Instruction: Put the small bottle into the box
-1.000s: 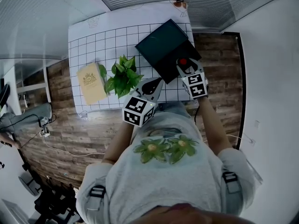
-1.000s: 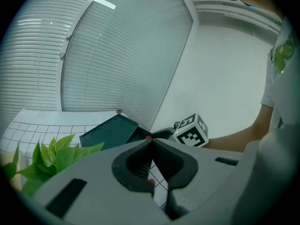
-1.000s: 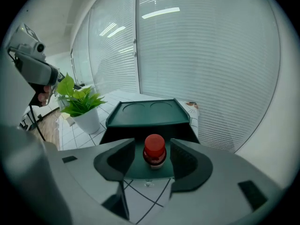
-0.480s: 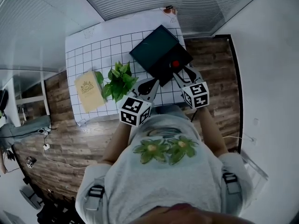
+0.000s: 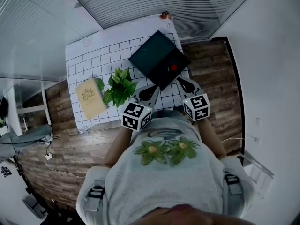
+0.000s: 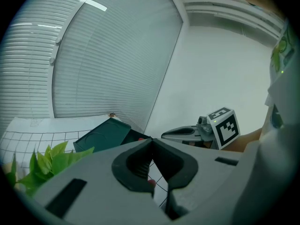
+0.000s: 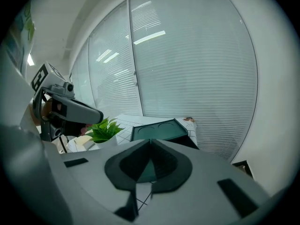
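Small bottle sits inside the green box by the table's right edge; left gripper and right gripper closed, empty.

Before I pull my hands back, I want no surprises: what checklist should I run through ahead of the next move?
1. Is the small bottle inside the box: ok, its red cap shows in the open half.
2. Is the small bottle upright: cannot tell.
3. Is the right gripper shut with nothing between its jaws: ok.
4. Is the left gripper shut and empty: ok.
5. Is the box closed: not ok, it lies open.
6. Is the plant apart from the box: ok.
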`<state>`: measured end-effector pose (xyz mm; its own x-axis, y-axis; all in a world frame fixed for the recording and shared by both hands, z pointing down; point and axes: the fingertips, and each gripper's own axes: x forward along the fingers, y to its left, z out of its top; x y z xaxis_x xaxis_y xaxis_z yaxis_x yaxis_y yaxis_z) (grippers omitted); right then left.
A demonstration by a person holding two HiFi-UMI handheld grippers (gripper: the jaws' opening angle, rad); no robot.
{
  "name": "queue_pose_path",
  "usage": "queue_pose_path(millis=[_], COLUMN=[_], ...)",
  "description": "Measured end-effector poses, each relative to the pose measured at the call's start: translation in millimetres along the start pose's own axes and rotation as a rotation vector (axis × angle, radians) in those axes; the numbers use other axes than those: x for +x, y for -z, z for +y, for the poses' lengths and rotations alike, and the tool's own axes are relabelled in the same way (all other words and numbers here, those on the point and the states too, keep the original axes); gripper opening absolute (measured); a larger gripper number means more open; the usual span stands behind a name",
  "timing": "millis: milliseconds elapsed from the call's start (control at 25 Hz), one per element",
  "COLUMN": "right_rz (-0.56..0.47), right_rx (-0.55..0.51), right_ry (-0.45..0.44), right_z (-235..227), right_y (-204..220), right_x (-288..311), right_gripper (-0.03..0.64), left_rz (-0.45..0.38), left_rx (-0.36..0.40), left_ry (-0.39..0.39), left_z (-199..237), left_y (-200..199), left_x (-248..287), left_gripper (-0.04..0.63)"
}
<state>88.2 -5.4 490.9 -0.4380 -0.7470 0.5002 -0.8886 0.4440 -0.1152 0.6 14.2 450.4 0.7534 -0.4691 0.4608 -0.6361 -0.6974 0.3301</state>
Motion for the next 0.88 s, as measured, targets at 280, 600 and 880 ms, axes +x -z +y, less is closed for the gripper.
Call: queue_pose_path(millis=[280, 600, 880], right_rz=[0.036, 0.062, 0.082], right_rx=[-0.042, -0.057, -0.064], right_ry=[0.014, 0.006, -0.001], right_z=[9, 15, 16], right_y=[5, 13, 21], right_x=[-6, -10, -14], right_gripper=[0.008, 0.008, 0.008], left_rz=[0.011, 0.026, 0.030], left_rx=[0.012, 0.011, 0.002], left_ry=[0.014, 0.011, 0.000], left_z=[-7, -14, -18], left_y=[4, 12, 20], left_x=[1, 0, -3], left_gripper=[0.008, 0.008, 0.008])
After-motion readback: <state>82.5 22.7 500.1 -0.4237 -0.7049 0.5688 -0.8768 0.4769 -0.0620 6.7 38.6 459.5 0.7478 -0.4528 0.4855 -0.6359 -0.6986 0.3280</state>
